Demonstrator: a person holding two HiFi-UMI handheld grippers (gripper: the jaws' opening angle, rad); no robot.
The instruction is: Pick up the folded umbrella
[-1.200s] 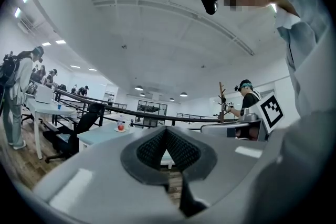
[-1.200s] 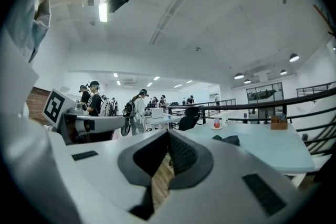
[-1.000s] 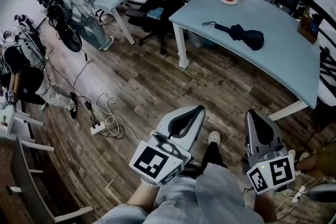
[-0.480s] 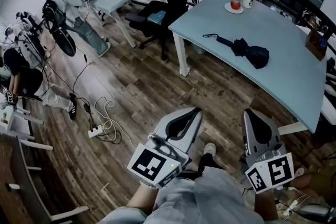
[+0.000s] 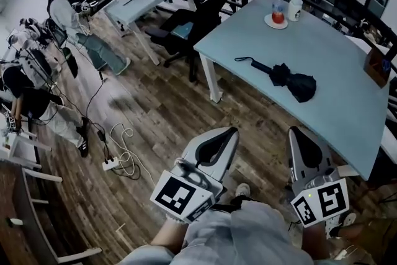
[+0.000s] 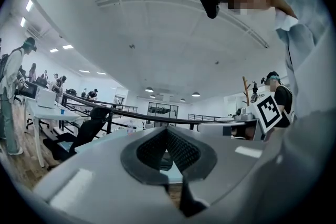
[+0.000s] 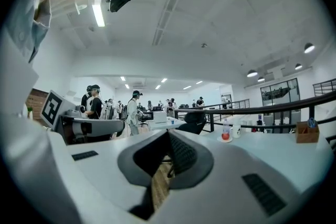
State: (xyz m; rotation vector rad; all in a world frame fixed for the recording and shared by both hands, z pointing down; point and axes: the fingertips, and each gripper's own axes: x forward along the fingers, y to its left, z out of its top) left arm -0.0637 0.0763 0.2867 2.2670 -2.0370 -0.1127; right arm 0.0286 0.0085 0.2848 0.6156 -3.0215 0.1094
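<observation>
The folded black umbrella (image 5: 286, 76) lies on the pale blue table (image 5: 347, 102), its thin handle strap pointing left toward the table's corner. Both grippers are held level in front of me over the wooden floor, well short of the table and pointing at it. My left gripper (image 5: 232, 131) is shut with nothing in it, and its jaws (image 6: 167, 131) meet at the tip. My right gripper (image 5: 297, 132) also has its jaws together and empty (image 7: 169, 134). The umbrella does not show in either gripper view.
A bottle with red liquid and a white cup (image 5: 278, 9) stand at the table's far end, a wooden box (image 5: 376, 66) at its right edge. A black office chair (image 5: 186, 23) stands left of the table. Cables and a power strip (image 5: 111, 162) lie on the floor; people stand at the left.
The table and umbrella have drawn closer and shifted left in the head view as I walked toward them. Both grippers keep their place in the view, still closed.
</observation>
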